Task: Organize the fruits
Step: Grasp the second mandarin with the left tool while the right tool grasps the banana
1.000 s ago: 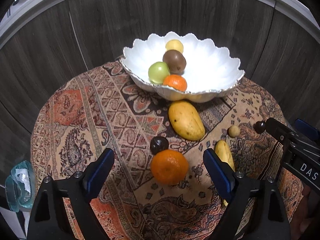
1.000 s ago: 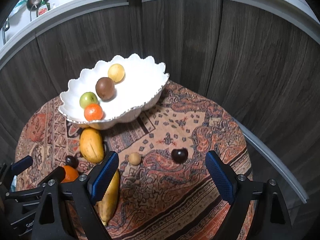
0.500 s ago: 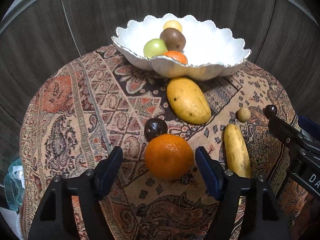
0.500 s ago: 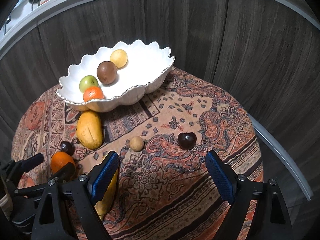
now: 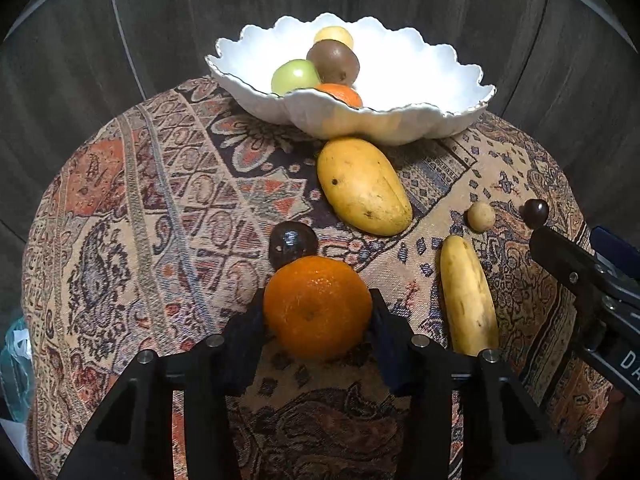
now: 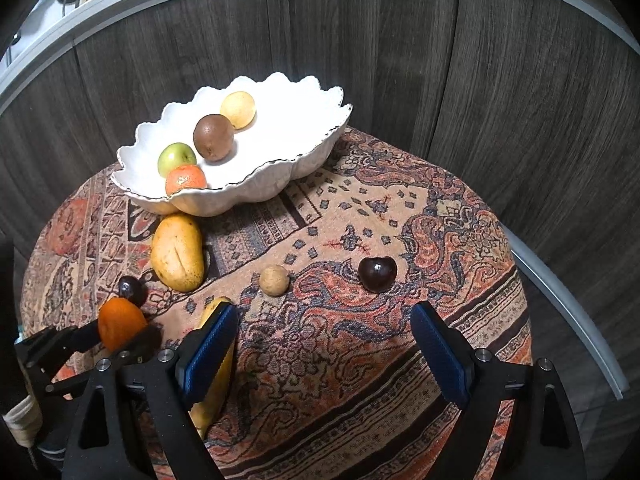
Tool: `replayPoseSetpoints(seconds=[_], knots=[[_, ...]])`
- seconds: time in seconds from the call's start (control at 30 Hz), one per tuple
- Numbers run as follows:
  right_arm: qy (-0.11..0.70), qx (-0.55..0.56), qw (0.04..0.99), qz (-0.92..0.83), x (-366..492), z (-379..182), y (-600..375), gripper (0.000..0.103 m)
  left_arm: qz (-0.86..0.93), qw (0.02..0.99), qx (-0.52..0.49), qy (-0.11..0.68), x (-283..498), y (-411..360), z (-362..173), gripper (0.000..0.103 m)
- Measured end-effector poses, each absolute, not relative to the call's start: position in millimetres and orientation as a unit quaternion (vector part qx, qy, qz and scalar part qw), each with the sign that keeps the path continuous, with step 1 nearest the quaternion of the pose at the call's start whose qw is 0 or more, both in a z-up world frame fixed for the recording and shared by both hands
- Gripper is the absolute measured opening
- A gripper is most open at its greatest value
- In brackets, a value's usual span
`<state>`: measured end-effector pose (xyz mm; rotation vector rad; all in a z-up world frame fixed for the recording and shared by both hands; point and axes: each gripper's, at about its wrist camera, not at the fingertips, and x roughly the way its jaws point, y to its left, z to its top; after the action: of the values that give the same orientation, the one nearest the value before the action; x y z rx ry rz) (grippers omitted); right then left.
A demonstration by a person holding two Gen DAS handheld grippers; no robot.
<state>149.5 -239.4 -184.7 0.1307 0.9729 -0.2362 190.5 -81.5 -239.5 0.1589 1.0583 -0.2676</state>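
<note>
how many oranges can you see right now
2: the large orange clamped between the left gripper fingers, and a small orange at the white bowl front rim. Others may be hidden.

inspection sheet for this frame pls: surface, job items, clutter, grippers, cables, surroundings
Surface: round table under a patterned cloth.
Job's things: white scalloped bowl holds a small orange, green fruit, brown fruit and pale yellow fruit. On the cloth: mango by the bowl's base, banana, tan ball fruit, two dark fruits, large orange.
Clutter: nothing seen.
Grippers: left gripper shut on the large orange; right gripper open, empty.
Cables: nothing seen.
Surroundings: dark wood panels; teal bag below the table edge.
</note>
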Motion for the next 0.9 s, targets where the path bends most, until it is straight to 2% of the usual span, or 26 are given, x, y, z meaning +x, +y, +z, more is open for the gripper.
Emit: replayPoseSetpoints(seconds=[0.4,0.67,0.8,0.87,0.9], knots=[[0.491,0.050,0.865,-0.093,155.6,-189.3,-202.8,0.087,-0.084,0.872,0.062,0.478,188.2,-33.1,-213.4,0.047],[0.517,0.030,0.851,-0.085,160.8,-212.5,-173.3,0.067,-0.065,0.878,0.035,0.473,195.7,-1.6,-210.0,0.047],[0.536,0.044,0.839,-0.085,161.1,-226.6,-174.1,0.048,-0.070,0.875,0.027,0.479,194.5,-0.4,-213.1,0.047],[0.532,0.045,0.841,-0.085,159.8,-226.5,-173.9,0.045,-0.073,0.875,0.027,0.478,194.0,-2.4,-212.7,0.047],[0.532,0.045,0.842,-0.078,159.6,-226.1,-172.7,0.038,-0.074,0.875,0.026,0.477,193.5,-2.9,-212.3,0.047]])
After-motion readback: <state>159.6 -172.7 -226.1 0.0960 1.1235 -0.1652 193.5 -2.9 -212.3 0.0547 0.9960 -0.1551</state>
